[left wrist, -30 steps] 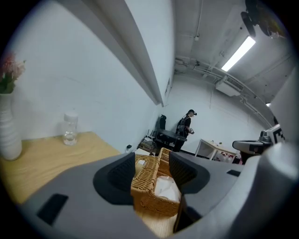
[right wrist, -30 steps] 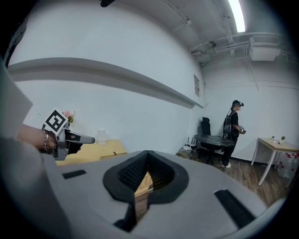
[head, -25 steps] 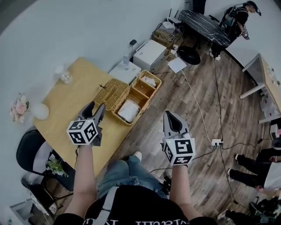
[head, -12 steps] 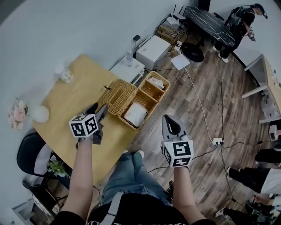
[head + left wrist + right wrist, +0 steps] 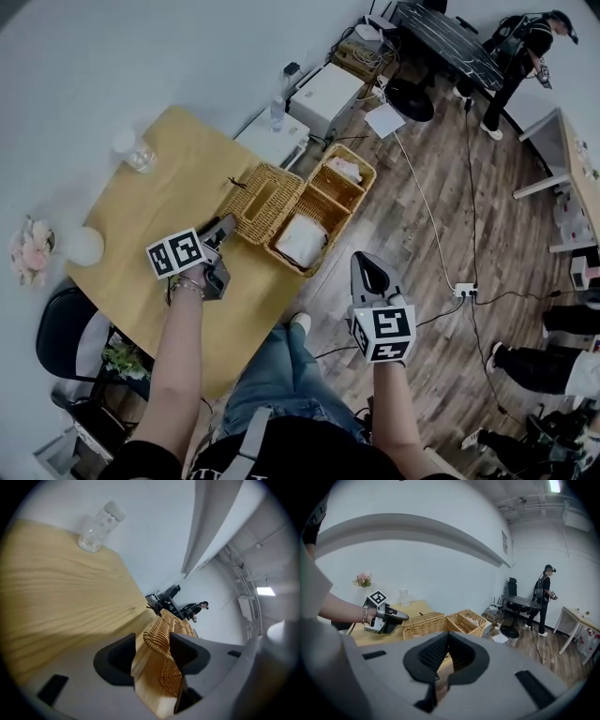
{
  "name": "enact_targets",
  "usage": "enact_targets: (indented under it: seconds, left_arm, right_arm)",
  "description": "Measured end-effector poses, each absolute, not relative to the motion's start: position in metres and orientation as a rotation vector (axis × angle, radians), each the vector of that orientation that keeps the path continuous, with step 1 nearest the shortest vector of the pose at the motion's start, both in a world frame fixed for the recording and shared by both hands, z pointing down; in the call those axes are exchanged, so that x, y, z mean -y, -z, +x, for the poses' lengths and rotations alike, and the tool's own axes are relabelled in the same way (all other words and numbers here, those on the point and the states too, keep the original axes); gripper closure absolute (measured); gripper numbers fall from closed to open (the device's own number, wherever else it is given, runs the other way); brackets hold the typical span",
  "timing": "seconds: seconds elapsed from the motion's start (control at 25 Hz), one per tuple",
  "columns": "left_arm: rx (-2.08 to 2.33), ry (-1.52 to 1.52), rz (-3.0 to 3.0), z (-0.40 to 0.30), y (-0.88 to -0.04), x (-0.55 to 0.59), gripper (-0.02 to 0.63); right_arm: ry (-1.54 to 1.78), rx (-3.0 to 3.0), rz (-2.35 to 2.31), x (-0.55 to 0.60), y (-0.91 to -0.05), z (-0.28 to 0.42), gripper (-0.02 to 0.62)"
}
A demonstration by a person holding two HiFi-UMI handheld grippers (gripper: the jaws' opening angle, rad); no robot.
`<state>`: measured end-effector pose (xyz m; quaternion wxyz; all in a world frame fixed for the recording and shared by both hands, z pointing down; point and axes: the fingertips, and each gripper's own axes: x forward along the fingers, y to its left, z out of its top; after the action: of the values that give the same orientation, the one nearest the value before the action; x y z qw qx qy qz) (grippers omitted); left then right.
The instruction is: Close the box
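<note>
Advancing, left tongs (image 5: 225,226) now reach wicker lid (image 5: 267,199) corner, jaws apart.

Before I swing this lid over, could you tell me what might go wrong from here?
The box sits at the table edge; pushing the lid sideways could slide it off.
The left tool has only the lid's woven rim between its open jaws, so a shallow grip may slip.
The right tool is off to the side, not steadying the box.
</note>
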<state>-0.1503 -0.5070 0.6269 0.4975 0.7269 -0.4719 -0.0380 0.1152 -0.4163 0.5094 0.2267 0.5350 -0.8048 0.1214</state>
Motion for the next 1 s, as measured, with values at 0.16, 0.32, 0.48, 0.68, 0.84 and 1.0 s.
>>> enact_targets:
  seconds: [0.16, 0.32, 0.48, 0.68, 0.84, 1.0]
  left_arm:
    - [1.017, 0.226, 1.714, -0.143, -0.624, 0.511, 0.389]
    - [0.998, 0.284, 1.681, -0.143, -0.621, 0.513, 0.442]
    - [1.053, 0.276, 1.745, -0.147, -0.607, 0.513, 0.458]
    - [1.112, 0.275, 1.836, -0.149, -0.58, 0.513, 0.486]
    - [1.159, 0.238, 1.902, -0.15, -0.565, 0.51, 0.495]
    - [1.218, 0.208, 1.973, -0.149, -0.549, 0.506, 0.503]
  right_arm:
    - [-0.371, 2.19, 1.508, 0.411, -0.513, 0.118, 0.583]
    - [-0.386, 2.183, 1.535, 0.408, -0.509, 0.118, 0.583]
    - [-0.367, 2.192, 1.532, 0.407, -0.5, 0.112, 0.583]
    - [-0.34, 2.207, 1.521, 0.404, -0.487, 0.106, 0.583]
    - [-0.329, 2.22, 1.535, 0.406, -0.477, 0.103, 0.583]
    - [-0.307, 2.218, 1.547, 0.404, -0.469, 0.104, 0.583]
